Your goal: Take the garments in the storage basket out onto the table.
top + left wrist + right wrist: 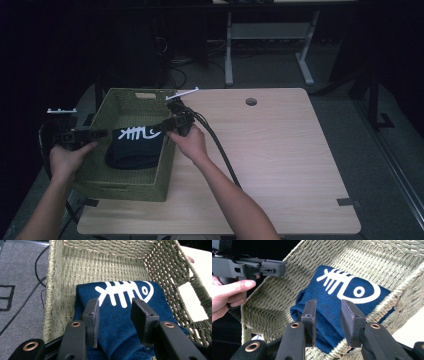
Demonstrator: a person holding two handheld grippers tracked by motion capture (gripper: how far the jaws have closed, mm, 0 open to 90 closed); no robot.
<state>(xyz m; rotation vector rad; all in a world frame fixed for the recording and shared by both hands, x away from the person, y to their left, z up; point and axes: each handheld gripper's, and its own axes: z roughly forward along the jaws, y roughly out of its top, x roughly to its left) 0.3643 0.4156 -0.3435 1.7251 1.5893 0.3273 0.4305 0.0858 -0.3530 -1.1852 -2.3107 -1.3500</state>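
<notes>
Both grippers' jaws stand apart, clamping nothing, the left gripper point(115, 315) and right gripper point(328, 315) flanking the folded navy cloth point(134, 146) lying between them in the woven basket point(120, 187).

Both forearms are bare, no sleeves. The left gripper point(115, 322) and right gripper point(328, 322) are black, with copper-ringed holes (dark padded jaws). A thick black cable point(220, 147) trails off.
</notes>
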